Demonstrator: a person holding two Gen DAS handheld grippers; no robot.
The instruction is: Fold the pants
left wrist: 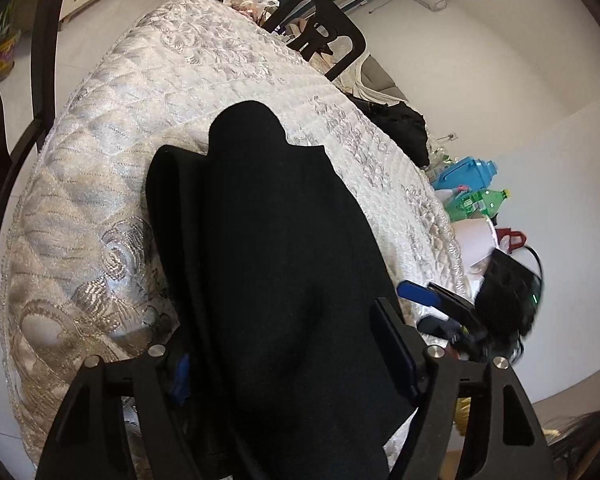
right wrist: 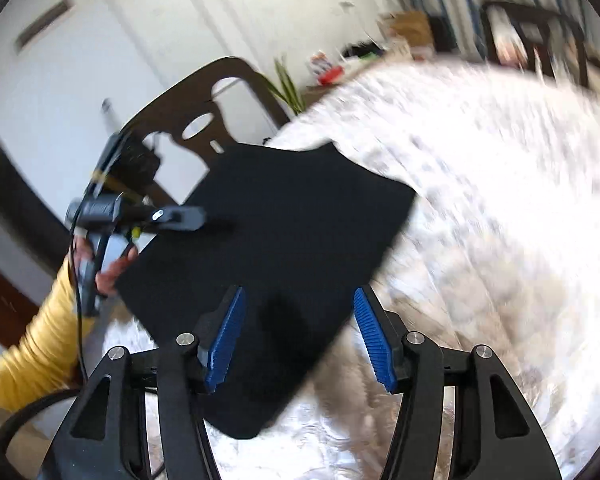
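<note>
The black pants (left wrist: 276, 248) lie folded on the quilted white table cover (left wrist: 112, 184). In the left wrist view the cloth runs between my left gripper's (left wrist: 288, 364) fingers and drapes over them; how far the jaws stand apart is hidden by the cloth. In the right wrist view the pants (right wrist: 276, 240) are a flat black shape on the cover, and my left gripper (right wrist: 216, 220) reaches onto their left edge. My right gripper (right wrist: 300, 332) is open and empty, its blue pads (right wrist: 228, 336) just above the near part of the pants. This view is motion-blurred.
A dark chair (left wrist: 320, 32) stands at the table's far side, another (right wrist: 204, 120) behind the left gripper. Dark clothes (left wrist: 400, 120), a blue jug (left wrist: 468, 172) and a green bottle (left wrist: 484, 200) sit beyond the right edge. Cover edge (left wrist: 24, 320) at near left.
</note>
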